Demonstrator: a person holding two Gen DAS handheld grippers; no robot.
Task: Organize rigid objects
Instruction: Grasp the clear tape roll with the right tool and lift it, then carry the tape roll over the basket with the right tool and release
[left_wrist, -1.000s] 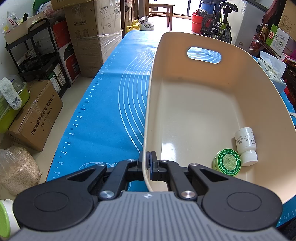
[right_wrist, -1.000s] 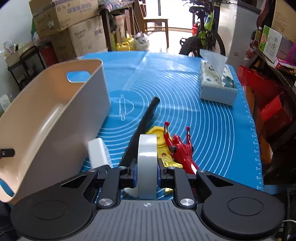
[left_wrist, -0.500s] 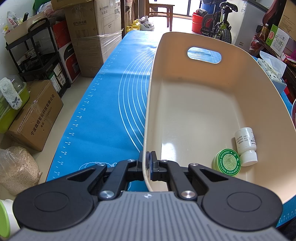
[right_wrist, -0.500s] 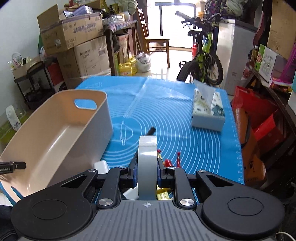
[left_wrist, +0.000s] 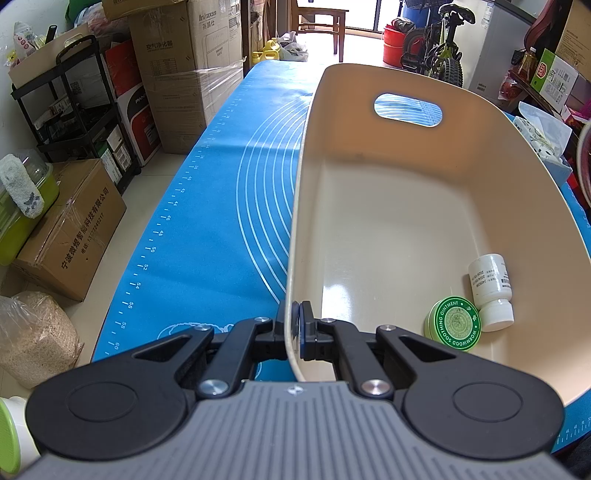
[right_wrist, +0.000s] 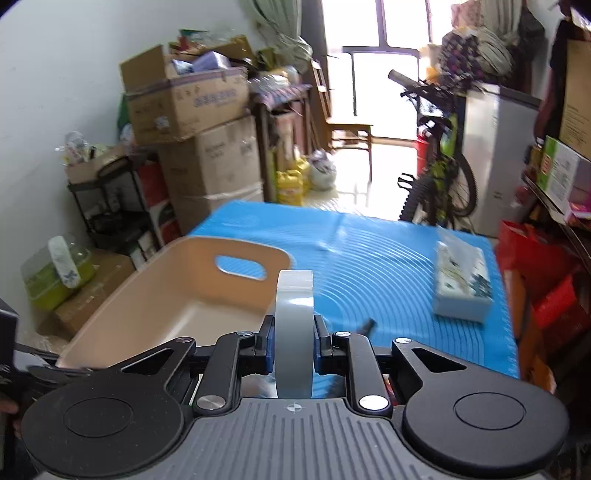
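Note:
A beige plastic basket (left_wrist: 369, 155) with a handle slot stands on the blue mat (left_wrist: 221, 206). My left gripper (left_wrist: 295, 325) is shut on the basket's near rim. Inside lie a round green ointment tin (left_wrist: 453, 323) and a small white bottle (left_wrist: 489, 290). In the right wrist view my right gripper (right_wrist: 293, 341) is shut on a roll of clear tape (right_wrist: 294, 314), held upright, raised above the mat to the right of the basket (right_wrist: 177, 295). A black stick tip (right_wrist: 365, 326) shows on the mat just beyond the fingers.
A tissue box (right_wrist: 461, 288) sits on the mat at the right. Cardboard boxes (left_wrist: 177, 74), a black shelf rack (left_wrist: 74, 110) and a bicycle (right_wrist: 439, 177) stand around the table. The mat's left half (left_wrist: 192, 240) lies beside the basket.
My right gripper has risen with the tape roll and tilted up; the red toy and yellow item on the mat have dropped out of view. The left gripper and basket have not moved.

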